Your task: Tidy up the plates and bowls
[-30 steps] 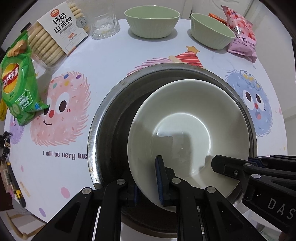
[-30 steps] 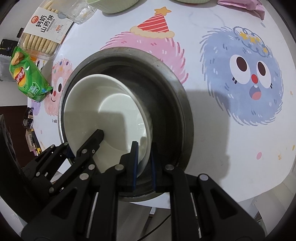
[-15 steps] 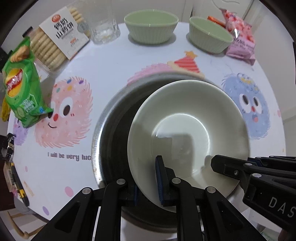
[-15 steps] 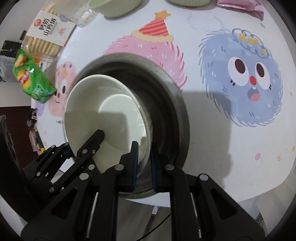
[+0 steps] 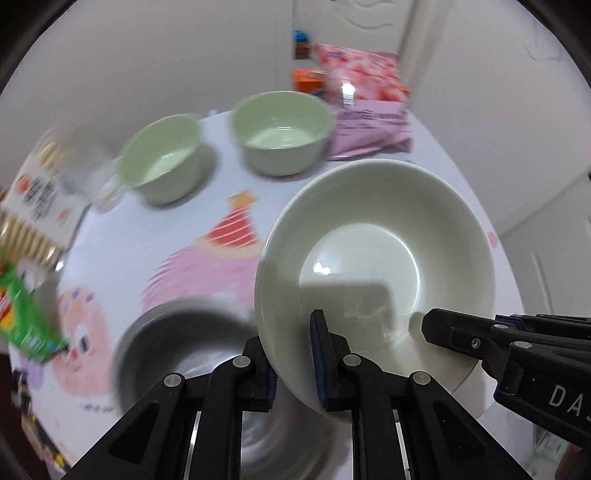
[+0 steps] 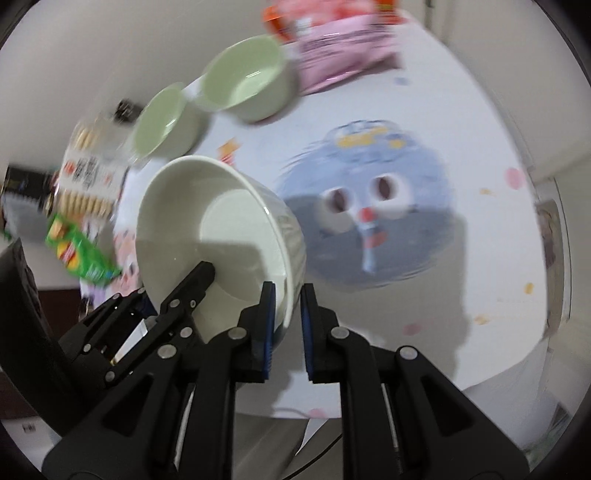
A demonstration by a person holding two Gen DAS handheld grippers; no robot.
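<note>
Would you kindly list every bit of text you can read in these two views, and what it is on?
"DA": white letters on the right gripper, cut off by the frame edge.
Biscuit pack: dark characters, too blurred.
Green chip bag: logo blurred.
Pink snack bag: print unreadable.

The table is round and white, with fuzzy cartoon monsters and a party hat drawn on it. A plain white wall stands behind it. A white door is at the back. The light is bright.
</note>
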